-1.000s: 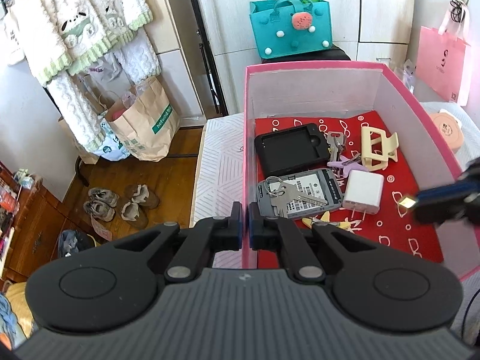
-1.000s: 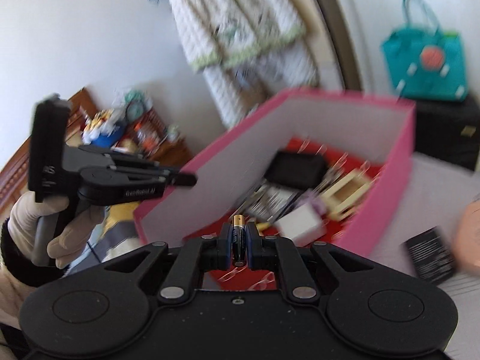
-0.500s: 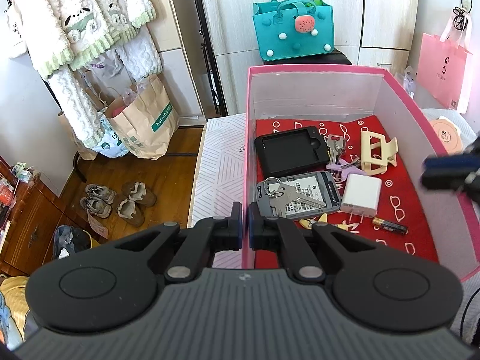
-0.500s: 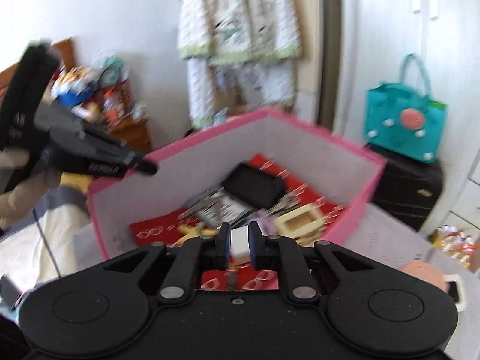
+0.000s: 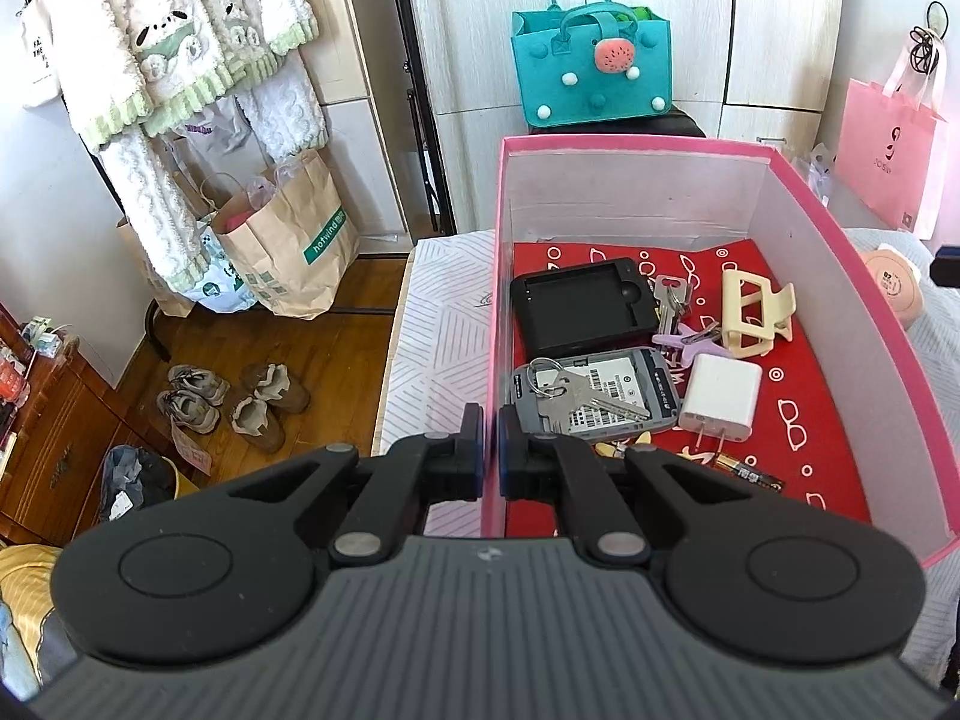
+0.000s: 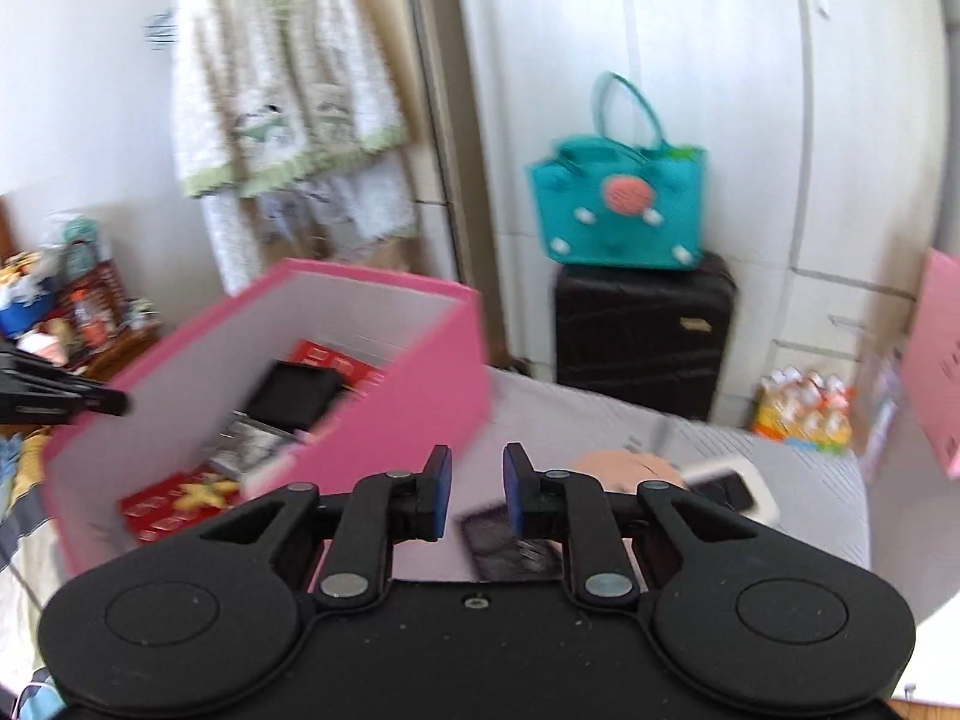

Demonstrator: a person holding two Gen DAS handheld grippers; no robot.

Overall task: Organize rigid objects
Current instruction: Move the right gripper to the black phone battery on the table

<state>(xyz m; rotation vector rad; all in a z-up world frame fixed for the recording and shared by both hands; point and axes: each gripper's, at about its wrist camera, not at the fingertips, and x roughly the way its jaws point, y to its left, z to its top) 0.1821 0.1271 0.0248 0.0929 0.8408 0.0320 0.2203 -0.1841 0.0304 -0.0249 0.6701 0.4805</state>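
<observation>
Pink box (image 5: 852, 252) sits on the striped bedcover (image 5: 438, 324), already well stocked: black moulded tray (image 5: 576, 300), grey hard drive (image 5: 606, 390) with a ring of keys (image 5: 570, 390) lying across it, white plug-in charger (image 5: 720, 399), cream claw hair clip (image 5: 756, 312), lilac clip (image 5: 690, 342), a second bunch of keys (image 5: 669, 300), and a small battery (image 5: 750, 471) resting on the red patterned lining near the front wall. Left gripper (image 5: 489, 450) is pressed together on the box's near left wall, pinching the cardboard edge, steadying it by my reading. Right gripper (image 6: 474, 495) is outside the box over the bedcover, its jaws have just been opening and nothing is between them. Still out on the bed: a dark flat rectangular item (image 6: 510, 546) just beneath the right fingertips, a round pink compact-like thing (image 6: 624, 471), and a white-framed device (image 6: 729, 489) beside it; blur hides their detail. So I judge the job more than half done, three or so pieces left. Materials: matte card walls, glossy hard plastic, cut metal keys; all stiff, mostly flat or boxy, the claw clip the awkward open shape.
</observation>
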